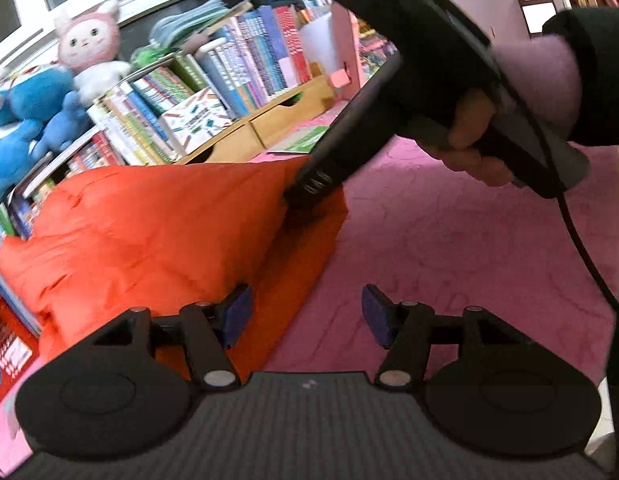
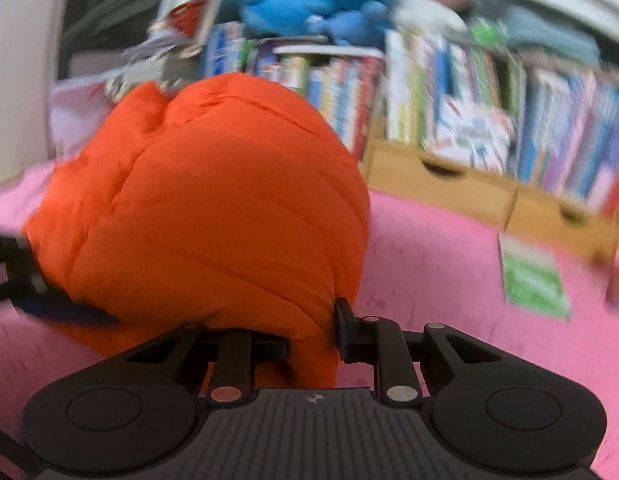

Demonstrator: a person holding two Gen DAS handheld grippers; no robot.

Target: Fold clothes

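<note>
Lying bunched on the pink table cover (image 1: pixel 449 240), the orange puffer jacket (image 1: pixel 149 232) has a fold between the right gripper (image 2: pixel 309 330) fingers, which pinch it; the left gripper (image 1: pixel 307 316) hangs wide open and empty beside it

The jacket (image 2: pixel 213 208) is quilted orange cloth with a slight sheen, puffy and stitched in bands. Under it the cover (image 1: pixel 449 240) is pink cloth, matt and faintly wrinkled. Both grippers, left (image 1: pixel 307 316) and right (image 2: pixel 311 334), are matt black plastic with ribbed bodies, metal pivot pins and blue pads (image 1: pixel 375 314). At upper left, the toys (image 1: pixel 49 92) are soft plush. The drawers (image 1: pixel 265 124) are pale, smooth wood; the books (image 1: pixel 249 56) have glossy paper spines.
</note>
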